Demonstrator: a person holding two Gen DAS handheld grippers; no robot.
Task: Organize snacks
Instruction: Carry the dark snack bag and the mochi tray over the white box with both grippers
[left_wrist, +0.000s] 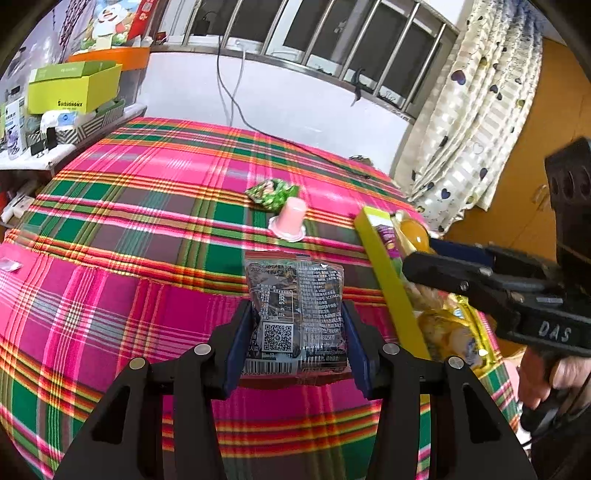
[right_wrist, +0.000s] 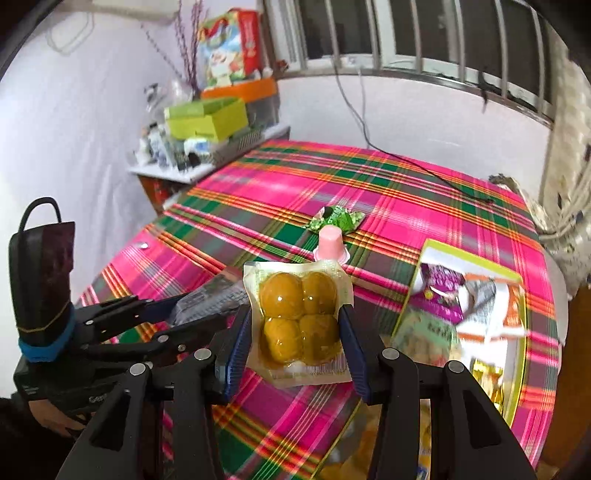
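Left wrist view: left claw (left_wrist: 297, 332) pinching a dark printed snack packet (left_wrist: 295, 314) at lower centre, blue pads pressing on both side edges, packet hanging clear above the plaid-covered desk (left_wrist: 129, 229). Beyond it, near mid-frame, sitting on the cloth a pink jelly cup (left_wrist: 290, 219) turned rim-down, touching or just in front of a green wrapped snack (left_wrist: 271, 194). At right, standing on the desk a yellow-green box (left_wrist: 388, 280) with more packets piling inside it; reaching over that box from the right edge, the right claw (left_wrist: 417, 251) carrying a clear pouch of yellow-brown balls (left_wrist: 413, 232), a hand (left_wrist: 554, 376) gripping its handle at lower right. Upper left, crowding a side shelf (left_wrist: 55, 155), boxes and bottles. Right wrist view: right claw (right_wrist: 299, 325) squeezing the same clear pouch (right_wrist: 299, 321) at centre, four round yellow-brown pieces showing through the film, pads bearing on its two sides. Pink cup (right_wrist: 330, 243) and green snack (right_wrist: 336, 219) lying just above it in frame. At right, the open box (right_wrist: 517, 275) holding purple, white and gold packets. At lower left, the left claw (right_wrist: 207, 299) holding the dark packet (right_wrist: 210, 295) near the pouch.
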